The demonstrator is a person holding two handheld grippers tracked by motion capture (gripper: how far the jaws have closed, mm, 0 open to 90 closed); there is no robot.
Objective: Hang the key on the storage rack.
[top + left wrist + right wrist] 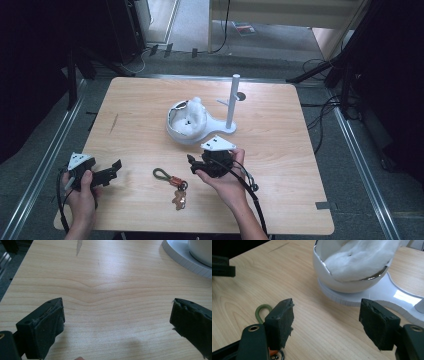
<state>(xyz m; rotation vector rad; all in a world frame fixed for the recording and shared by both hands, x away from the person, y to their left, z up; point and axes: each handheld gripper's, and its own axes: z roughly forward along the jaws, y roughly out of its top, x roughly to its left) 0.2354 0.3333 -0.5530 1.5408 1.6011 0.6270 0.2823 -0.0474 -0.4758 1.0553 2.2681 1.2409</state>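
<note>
Your right gripper [325,322], foam-padded jaws parted and empty, hovers by the olive-cord keyring with orange clip [172,182]; your left gripper [117,325] gapes wide over grained wood table [105,290]. The glossy white bowl of fluffy stuffing [352,267] appears close-up in the right gripper view.

The left gripper [116,322] hangs low over the bare wooden table [105,290], its two black jaws standing wide apart with nothing between them. At the top right corner sits the edge of a white base [185,261], perhaps carrying a white bowl [201,251].
</note>
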